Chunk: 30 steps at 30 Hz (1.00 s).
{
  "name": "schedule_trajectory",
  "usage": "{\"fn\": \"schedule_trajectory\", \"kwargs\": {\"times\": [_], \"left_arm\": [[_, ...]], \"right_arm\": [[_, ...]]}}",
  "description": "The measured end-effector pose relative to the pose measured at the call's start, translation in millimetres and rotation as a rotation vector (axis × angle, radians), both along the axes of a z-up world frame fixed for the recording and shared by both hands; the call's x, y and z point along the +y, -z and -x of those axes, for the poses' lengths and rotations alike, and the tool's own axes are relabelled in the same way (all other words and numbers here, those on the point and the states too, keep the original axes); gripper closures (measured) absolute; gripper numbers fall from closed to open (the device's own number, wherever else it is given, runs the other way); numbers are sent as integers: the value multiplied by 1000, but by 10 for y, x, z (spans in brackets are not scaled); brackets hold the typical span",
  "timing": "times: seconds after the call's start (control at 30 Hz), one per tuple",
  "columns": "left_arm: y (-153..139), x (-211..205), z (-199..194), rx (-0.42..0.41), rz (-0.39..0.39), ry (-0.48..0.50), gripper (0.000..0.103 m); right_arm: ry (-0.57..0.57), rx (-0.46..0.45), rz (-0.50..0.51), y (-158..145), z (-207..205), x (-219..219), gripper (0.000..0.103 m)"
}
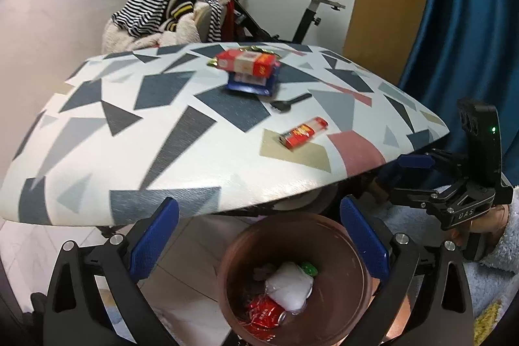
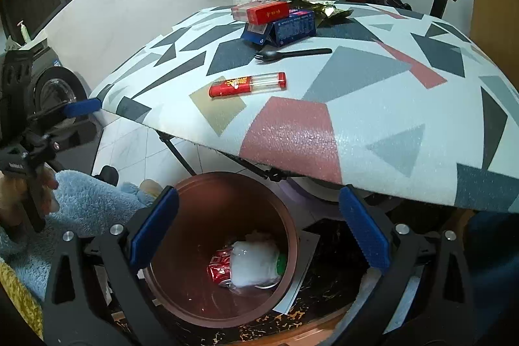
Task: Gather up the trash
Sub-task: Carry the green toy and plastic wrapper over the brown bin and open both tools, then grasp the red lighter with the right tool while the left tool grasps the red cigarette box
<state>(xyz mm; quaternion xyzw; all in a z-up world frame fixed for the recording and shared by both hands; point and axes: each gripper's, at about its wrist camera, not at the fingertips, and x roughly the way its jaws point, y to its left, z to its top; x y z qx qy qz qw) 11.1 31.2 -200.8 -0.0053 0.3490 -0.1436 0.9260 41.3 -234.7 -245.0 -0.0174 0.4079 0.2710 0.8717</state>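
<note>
Left gripper spread wide, empty, above bin.

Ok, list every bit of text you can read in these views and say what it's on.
"DAS": on the right claw's black body, seen in the left wrist view.
Red box: gold print, too blurred to read.
Blue box: white print, too small to read.
Red tube: gold print, unreadable.
Red can in the bin: white marks, unreadable.

Bin below the table edge, trash above

I see the bin under the table's near edge, a bottle inside; on the table, a tube lies nearest, a fork behind it, stacked boxes farthest.
</note>
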Motion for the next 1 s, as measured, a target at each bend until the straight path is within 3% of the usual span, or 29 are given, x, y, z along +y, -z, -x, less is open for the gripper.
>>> {"fn": "schedule_trajectory", "kwargs": {"times": [0.33, 0.53, 0.87, 1.0], "left_arm": [[-228, 62, -38, -63, -24, -57, 6], [-350, 113, -43, -92, 0, -72, 6], [-484, 261, -94, -114, 41, -74, 6], [-497, 268, -116, -120, 12, -87, 6]], "right_arm": [[-5, -57, 35, -202, -115, 88, 6], [2, -75, 38, -299, -215, 130, 6], [28, -57, 43, -334, -376, 189, 6], [42, -60, 58, -330, -428, 221, 6]]}}
